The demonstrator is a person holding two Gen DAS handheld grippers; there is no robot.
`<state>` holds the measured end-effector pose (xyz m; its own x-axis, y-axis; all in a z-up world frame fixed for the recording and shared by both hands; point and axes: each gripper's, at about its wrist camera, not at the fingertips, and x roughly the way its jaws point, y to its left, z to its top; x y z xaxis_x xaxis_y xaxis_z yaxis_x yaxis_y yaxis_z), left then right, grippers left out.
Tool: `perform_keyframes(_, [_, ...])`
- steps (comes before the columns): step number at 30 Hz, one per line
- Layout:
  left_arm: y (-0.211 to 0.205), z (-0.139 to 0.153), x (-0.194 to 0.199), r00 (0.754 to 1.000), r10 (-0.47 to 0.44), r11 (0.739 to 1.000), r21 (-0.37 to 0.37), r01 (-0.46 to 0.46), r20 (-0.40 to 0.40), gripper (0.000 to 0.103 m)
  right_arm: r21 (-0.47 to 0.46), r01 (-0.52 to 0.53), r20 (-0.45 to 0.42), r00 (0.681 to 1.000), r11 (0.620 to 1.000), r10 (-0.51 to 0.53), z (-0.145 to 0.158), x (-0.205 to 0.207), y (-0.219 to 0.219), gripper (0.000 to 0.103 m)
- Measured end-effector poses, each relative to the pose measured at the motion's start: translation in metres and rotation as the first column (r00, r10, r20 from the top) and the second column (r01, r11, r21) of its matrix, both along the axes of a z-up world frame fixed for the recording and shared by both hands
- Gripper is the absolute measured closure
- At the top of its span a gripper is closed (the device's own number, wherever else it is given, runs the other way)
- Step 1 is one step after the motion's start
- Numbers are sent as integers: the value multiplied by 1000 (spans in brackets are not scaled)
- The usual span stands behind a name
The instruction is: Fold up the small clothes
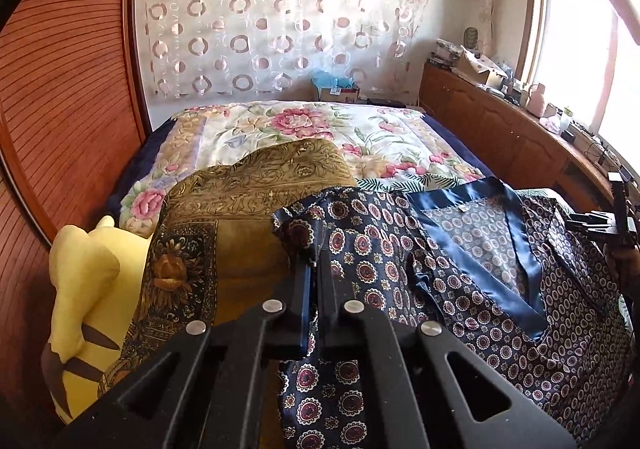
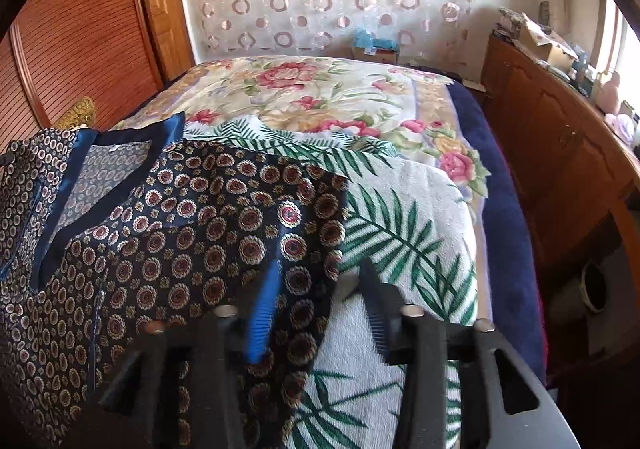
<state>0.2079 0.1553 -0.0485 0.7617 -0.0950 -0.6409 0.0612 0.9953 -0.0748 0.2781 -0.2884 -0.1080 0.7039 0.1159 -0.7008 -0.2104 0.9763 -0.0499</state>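
A navy satin top (image 1: 460, 273) with red-and-cream medallions and a plain blue V-neck band lies spread on the bed. My left gripper (image 1: 316, 261) is shut on its left sleeve edge, the fabric pinched between the jaws. In the right wrist view the same top (image 2: 168, 233) fills the left half. My right gripper (image 2: 320, 277) is open, its jaws wide apart, straddling the top's right sleeve edge over a palm-leaf towel (image 2: 404, 217). The right gripper also shows at the far right edge of the left wrist view (image 1: 612, 225).
A floral bedspread (image 1: 304, 129) covers the bed. A gold patterned pillow (image 1: 248, 201) and a yellow plush toy (image 1: 88, 297) lie left of the top. A wooden wardrobe (image 1: 60, 97) stands left, and a wooden cabinet (image 2: 560, 153) with clutter runs along the right.
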Motion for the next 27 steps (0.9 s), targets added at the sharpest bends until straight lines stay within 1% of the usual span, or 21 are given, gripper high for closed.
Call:
perform_keyframes(1, [-1,0,0,1000,0,1000,0,0,1,100,-20,-1,-4,1000,1000,1,0,4,2,56])
perform_keyframes(5, [-4,1,-2,1000,-1,1000,13,0,8,100,-6,-4,-32,999,1000,4,3,18,3,56])
perform_keyframes(7, [-5,2,-4,1000,-9,1000,6,9,9,100,-13,-13,-32,999,1000,13,3,22,5,57])
perform_keyframes(8, [-7,3,-6,1000,-15,1000,-1,15,13,100,-11,-27,-29,999,1000,26,3,22,7,68])
perform_keyframes(9, [-8,5,-8,1000,-19,1000,-5,20,18,100,-7,-46,-27,999,999,46,3,21,9,74])
perform_keyframes(11, [-13,9,-14,999,-32,999,-13,33,35,101,-28,-74,-27,997,997,74,3,17,17,95])
perform_keyframes(12, [-16,11,-17,998,-38,999,-14,39,42,101,-36,-81,-28,996,996,80,3,14,19,99])
perform_keyframes(14, [-21,17,-26,997,-50,999,-16,51,66,101,-82,-73,23,997,994,75,9,2,27,100])
perform_keyframes(16, [-27,23,-35,994,-63,998,-19,65,86,101,-58,-75,76,994,996,79,22,-13,31,100])
perform_keyframes(19, [-35,33,-52,989,-85,996,-17,88,122,101,-49,-76,150,985,996,83,39,-41,38,101])
perform_keyframes(23, [-42,42,-72,980,-122,992,-18,126,156,101,-32,-89,220,971,996,94,56,-81,46,101])
perform_keyframes(27, [-46,45,-95,975,-135,990,-17,140,178,101,-17,-102,267,958,995,103,64,-122,46,101])
